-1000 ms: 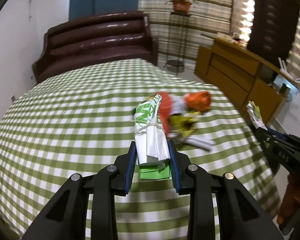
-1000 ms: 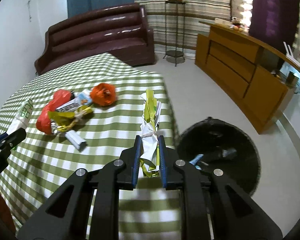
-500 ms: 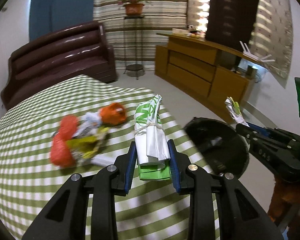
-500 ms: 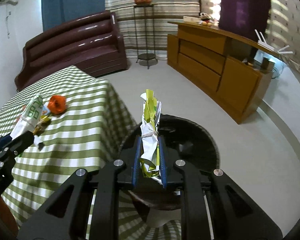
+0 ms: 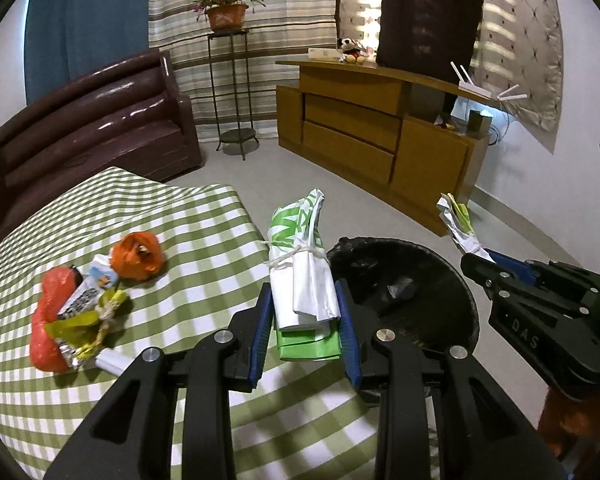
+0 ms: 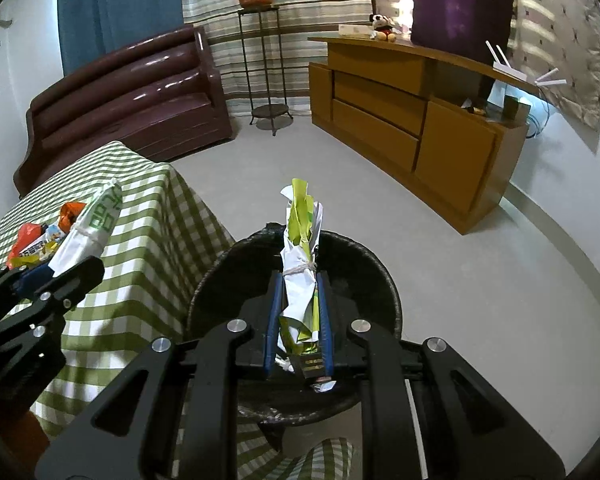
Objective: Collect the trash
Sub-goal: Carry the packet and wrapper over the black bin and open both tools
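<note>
1. Right gripper: blue-padded fingers clamped on a tied bundle of white and yellow-green wrappers, hanging right over the mouth of the black-lined trash bin. This looks like the drop step; the next move should only call for letting the fingers spread so the bundle falls in.
2. Left gripper: fingers squeezed on a string-tied green-and-white paper bundle, poised above the table's corner, just beside the bin's rim. It likely needs a short carry to the right until it is over the opening, then a release.
3. On the checked tablecloth, more trash waits: an orange crumpled bag, a red-orange bag with wrappers and a yellow-green piece. So the job seems far from finished.
4. Writing: "DAS" is moulded on the right gripper's body as seen from the left wrist. Green characters run along the left bundle but aren't readable; the wrapper print on the table is too small to make out.
</note>
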`<state>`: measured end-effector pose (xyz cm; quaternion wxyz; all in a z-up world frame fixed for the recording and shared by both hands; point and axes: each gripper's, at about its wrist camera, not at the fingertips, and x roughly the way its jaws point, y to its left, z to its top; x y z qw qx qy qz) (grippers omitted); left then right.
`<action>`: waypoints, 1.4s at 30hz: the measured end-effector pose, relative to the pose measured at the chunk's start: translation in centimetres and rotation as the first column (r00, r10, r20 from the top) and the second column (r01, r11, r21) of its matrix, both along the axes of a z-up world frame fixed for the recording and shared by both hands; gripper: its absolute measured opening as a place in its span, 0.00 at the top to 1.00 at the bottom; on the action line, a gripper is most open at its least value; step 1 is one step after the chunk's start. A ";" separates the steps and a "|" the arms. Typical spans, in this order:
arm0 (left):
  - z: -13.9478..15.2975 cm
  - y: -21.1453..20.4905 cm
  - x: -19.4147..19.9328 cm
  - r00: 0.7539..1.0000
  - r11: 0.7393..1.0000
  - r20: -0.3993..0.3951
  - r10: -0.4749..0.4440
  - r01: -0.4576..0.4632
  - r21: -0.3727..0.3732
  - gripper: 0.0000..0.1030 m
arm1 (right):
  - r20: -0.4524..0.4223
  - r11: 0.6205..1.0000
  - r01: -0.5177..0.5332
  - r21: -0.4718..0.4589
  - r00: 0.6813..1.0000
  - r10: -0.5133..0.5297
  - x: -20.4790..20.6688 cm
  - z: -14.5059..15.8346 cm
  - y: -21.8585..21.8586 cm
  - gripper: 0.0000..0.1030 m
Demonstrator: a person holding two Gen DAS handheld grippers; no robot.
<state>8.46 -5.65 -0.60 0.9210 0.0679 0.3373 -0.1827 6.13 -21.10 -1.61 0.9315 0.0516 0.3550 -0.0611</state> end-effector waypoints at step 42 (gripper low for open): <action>-1.2 -4.6 2.8 1.000 0.995 -0.018 0.014 -0.012 0.095 0.48 | 0.002 0.996 0.069 0.056 0.998 -0.069 1.7 -1.4 -3.6 0.54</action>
